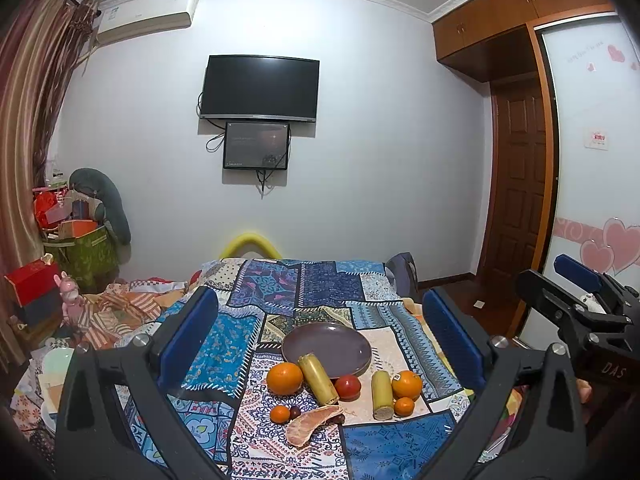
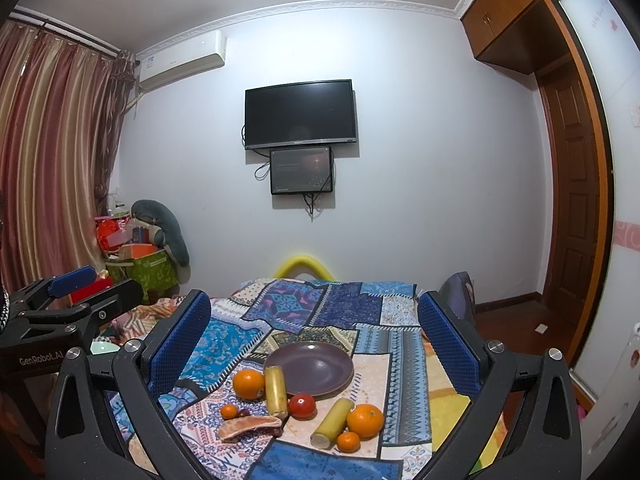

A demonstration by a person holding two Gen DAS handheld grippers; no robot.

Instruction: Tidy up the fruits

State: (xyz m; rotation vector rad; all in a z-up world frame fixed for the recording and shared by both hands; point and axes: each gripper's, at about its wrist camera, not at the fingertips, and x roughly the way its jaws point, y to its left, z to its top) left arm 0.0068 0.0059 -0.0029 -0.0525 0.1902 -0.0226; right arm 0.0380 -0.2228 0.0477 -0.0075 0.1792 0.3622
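Note:
An empty dark purple plate point(image 1: 326, 346) point(image 2: 310, 368) lies on a patchwork cloth. In front of it lie two large oranges point(image 1: 284, 378) point(image 1: 407, 385), a red tomato point(image 1: 347, 387), two yellow-green cane pieces point(image 1: 319, 379) point(image 1: 382, 395), two small mandarins point(image 1: 279, 414) point(image 1: 404, 407), a pomelo segment point(image 1: 312, 424) and dark dates point(image 1: 295, 412). My left gripper point(image 1: 320, 340) is open and empty, held above and short of the fruit. My right gripper point(image 2: 314, 344) is open and empty at the same height, to its right.
The cloth covers a bed point(image 1: 224, 340) with rumpled bedding on its left. A TV point(image 1: 260, 88) hangs on the far wall. Boxes and bags point(image 1: 76, 240) pile up at the left. A wardrobe and door point(image 1: 520, 184) stand at the right.

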